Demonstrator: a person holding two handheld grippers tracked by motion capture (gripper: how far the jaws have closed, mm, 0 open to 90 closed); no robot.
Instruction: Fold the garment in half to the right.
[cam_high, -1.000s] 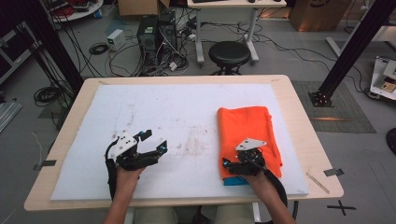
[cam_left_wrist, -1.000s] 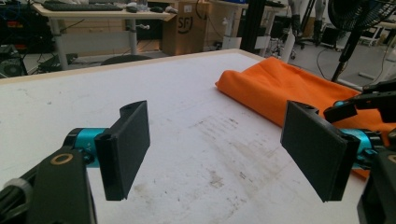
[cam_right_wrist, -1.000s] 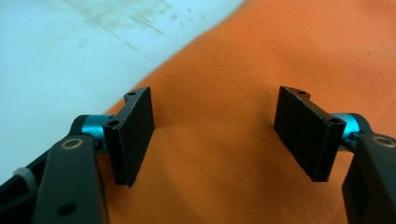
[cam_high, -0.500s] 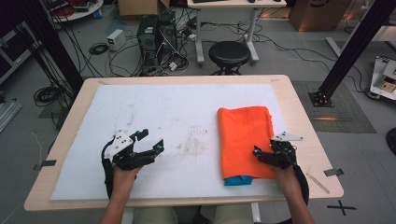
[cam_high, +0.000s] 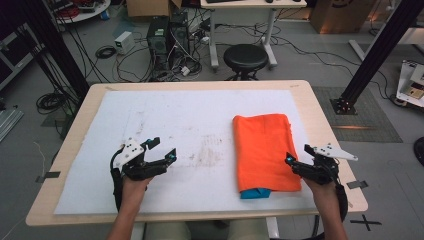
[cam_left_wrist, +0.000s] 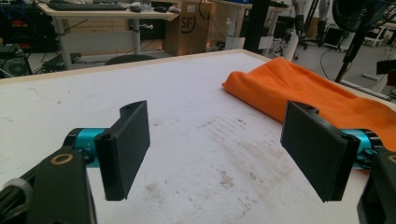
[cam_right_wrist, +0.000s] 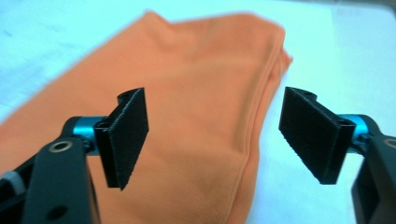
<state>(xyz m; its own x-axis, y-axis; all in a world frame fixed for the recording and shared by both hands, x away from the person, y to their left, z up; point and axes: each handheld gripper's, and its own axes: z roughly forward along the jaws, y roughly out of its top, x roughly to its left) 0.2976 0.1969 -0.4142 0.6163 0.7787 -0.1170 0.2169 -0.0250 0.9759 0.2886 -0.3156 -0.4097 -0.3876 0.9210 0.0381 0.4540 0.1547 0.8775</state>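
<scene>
A folded orange cloth (cam_high: 262, 150) lies on the right half of the white mat (cam_high: 190, 125), with a blue layer (cam_high: 255, 193) peeking out at its near end. My right gripper (cam_high: 298, 154) hovers at the cloth's near right edge. Its jaws have just been opening and now stand open, with nothing gripped. In the right gripper view the orange cloth (cam_right_wrist: 187, 93) lies beneath the open right gripper (cam_right_wrist: 215, 140). My left gripper (cam_high: 164, 148) rests open over the bare mat on the left. In its own view the left gripper (cam_left_wrist: 217, 154) is empty, with the cloth (cam_left_wrist: 299, 88) off to the right.
The mat covers a wooden table (cam_high: 320, 115) and is smudged near its middle (cam_high: 207, 155). Beyond the far edge stand a black stool (cam_high: 245, 56), a computer tower (cam_high: 159, 35) and floor cables. A black frame post (cam_high: 372, 55) rises at the right.
My right gripper moved from over the cloth's near end out to the right, past the cloth's right edge, and its jaws spread wider. The left gripper stayed put.
</scene>
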